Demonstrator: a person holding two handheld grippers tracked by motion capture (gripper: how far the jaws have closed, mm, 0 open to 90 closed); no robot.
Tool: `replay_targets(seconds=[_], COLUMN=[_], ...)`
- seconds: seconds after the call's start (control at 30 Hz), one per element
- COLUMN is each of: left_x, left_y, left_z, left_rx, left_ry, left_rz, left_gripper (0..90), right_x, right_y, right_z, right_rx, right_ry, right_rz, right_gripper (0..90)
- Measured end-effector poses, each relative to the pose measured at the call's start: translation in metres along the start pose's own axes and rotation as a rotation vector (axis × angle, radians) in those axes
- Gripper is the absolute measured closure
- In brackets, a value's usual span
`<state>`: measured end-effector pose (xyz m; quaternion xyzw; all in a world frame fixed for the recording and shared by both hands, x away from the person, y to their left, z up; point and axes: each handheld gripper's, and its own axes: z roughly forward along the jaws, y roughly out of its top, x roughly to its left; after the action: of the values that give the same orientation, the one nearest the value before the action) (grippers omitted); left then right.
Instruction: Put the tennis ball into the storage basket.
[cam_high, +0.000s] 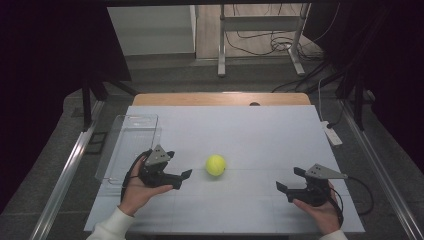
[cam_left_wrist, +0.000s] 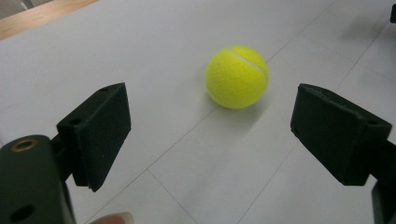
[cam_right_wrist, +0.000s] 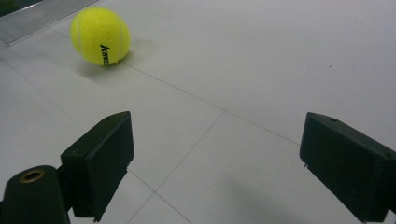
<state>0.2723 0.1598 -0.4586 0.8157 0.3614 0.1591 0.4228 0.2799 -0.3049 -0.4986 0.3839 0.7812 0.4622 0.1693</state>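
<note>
A yellow tennis ball (cam_high: 216, 164) lies on the white table top (cam_high: 250, 135) near its middle. My left gripper (cam_high: 178, 165) rests to the ball's left, a short gap away, jaws open and turned toward it. In the left gripper view the ball (cam_left_wrist: 237, 77) sits just beyond the wide-open jaws, a little right of centre. My right gripper (cam_high: 290, 179) is held at the front right, also open with nothing in it, well apart from the ball. In the right gripper view the ball (cam_right_wrist: 100, 36) lies far off at the upper left, black lettering on its side.
A clear plastic tray (cam_high: 132, 137) stands at the table's left edge, behind my left hand. A white power strip (cam_high: 332, 134) lies off the right edge. A wooden strip (cam_high: 220, 98) borders the far side. Cables and a metal stand (cam_high: 260, 37) are on the floor beyond.
</note>
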Motion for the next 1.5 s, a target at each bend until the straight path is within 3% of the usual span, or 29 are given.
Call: replay_targets(seconds=[1.5], left_x=[-0.009], left_y=[0.025], left_z=[0.035], left_rx=[0.048], left_ry=[-0.053], left_rz=[0.041], left_gripper=[12.1], right_x=[-0.001], right_y=[-0.001], right_z=[0.0], right_rx=[0.004], right_ry=[-0.002], right_rz=[-0.002], right_gripper=[9.9])
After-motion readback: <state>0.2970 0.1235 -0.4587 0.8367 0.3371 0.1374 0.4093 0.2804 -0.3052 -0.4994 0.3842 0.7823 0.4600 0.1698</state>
